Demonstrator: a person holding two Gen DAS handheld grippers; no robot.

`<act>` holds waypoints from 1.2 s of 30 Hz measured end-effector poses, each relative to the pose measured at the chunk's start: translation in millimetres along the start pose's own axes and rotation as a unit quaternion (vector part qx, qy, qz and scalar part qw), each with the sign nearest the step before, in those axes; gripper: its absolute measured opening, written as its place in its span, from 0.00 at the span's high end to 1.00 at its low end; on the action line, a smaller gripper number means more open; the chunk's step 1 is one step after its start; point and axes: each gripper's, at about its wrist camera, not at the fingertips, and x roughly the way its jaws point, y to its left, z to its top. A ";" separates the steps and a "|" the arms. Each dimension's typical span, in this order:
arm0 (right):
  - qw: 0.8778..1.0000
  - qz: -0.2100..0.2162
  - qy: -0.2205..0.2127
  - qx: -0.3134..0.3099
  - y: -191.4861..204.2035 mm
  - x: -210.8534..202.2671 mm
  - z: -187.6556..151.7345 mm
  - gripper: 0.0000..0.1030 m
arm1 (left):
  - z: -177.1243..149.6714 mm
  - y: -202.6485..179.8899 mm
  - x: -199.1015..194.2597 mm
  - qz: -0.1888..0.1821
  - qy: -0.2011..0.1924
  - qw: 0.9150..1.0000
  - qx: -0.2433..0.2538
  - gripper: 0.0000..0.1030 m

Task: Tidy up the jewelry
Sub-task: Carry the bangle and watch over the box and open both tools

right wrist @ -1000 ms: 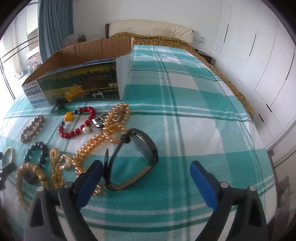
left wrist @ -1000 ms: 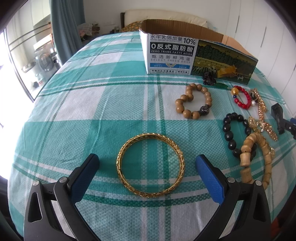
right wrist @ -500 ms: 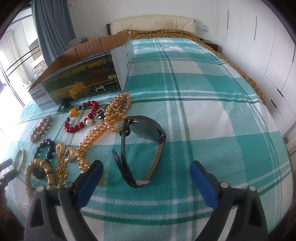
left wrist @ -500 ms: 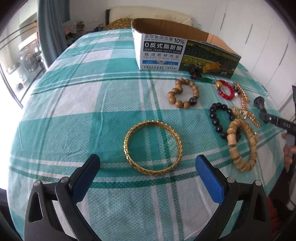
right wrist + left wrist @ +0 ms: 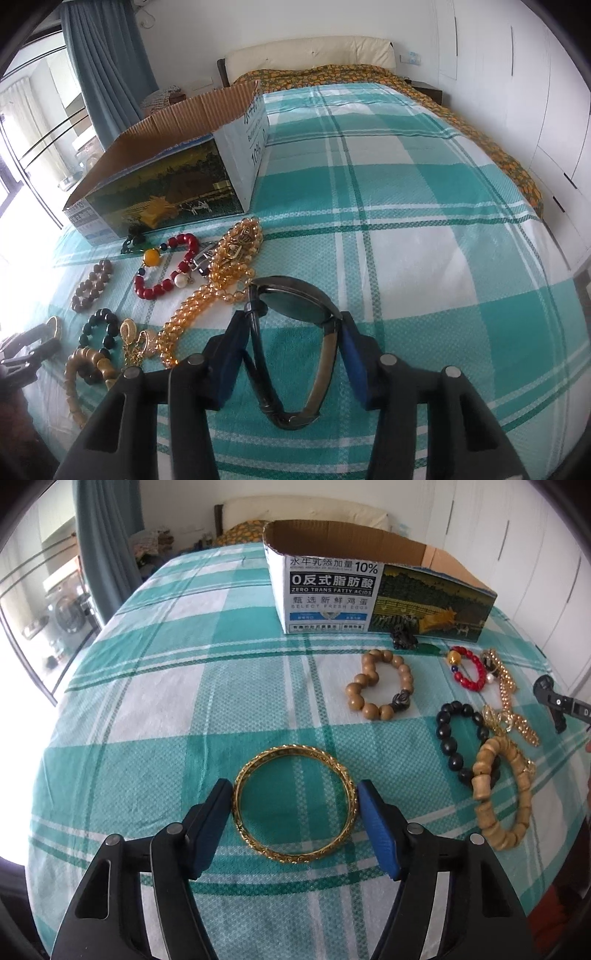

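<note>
You're clamping L tongs [image 5: 295, 805] on gold bangle [image 5: 294, 804], R tongs [image 5: 291, 354] on watch [image 5: 295, 325]; squeeze evenly, lifting straight toward box [image 5: 369, 590].

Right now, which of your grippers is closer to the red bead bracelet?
Right. The right gripper grips the watch just past the red bracelet; the left gripper clamps the gold bangle, farther off.

I see a bed [image 5: 155, 686] under a teal-and-white plaid cover carrying an open cardboard box [image 5: 373, 590]. In front of the box lie a gold bangle [image 5: 295, 803], beaded bracelets [image 5: 380, 686], gold chains [image 5: 225, 258] and a dark watch [image 5: 295, 347].
</note>
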 end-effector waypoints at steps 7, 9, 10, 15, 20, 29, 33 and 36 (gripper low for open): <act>0.999 0.016 -0.021 -0.034 6.6 -35.5 20.0 0.52 | 33.1 -2.9 -39.5 -0.034 -0.033 0.999 -0.018 0.32; 0.998 0.020 -0.032 -0.048 13.1 -44.5 33.4 0.52 | 53.2 -7.0 -53.6 -0.045 -0.048 0.998 -0.013 0.32; 0.998 0.022 -0.037 -0.053 16.3 -48.6 40.4 0.52 | 64.6 -8.6 -59.1 -0.053 -0.054 0.997 -0.012 0.32; 0.993 0.055 -0.072 -0.072 43.3 -70.3 87.4 0.52 | 124.0 -18.5 -76.7 -0.083 -0.081 0.993 -0.012 0.32; 0.988 0.080 -0.093 -0.091 79.2 -64.0 136.1 0.52 | 182.9 -29.8 -60.9 -0.078 -0.093 0.993 -0.008 0.32; 0.989 0.112 -0.048 -0.082 118.1 27.3 202.8 0.52 | 250.5 -39.4 18.9 -0.052 -0.044 0.998 -0.008 0.32; 0.991 0.103 -0.030 -0.082 123.4 59.4 213.6 0.52 | 259.4 -40.2 45.2 -0.038 -0.028 0.999 -0.014 0.32; 0.992 0.093 -0.021 -0.087 123.9 73.7 214.5 0.50 | 260.5 -36.6 61.7 -0.039 -0.017 0.999 -0.028 0.30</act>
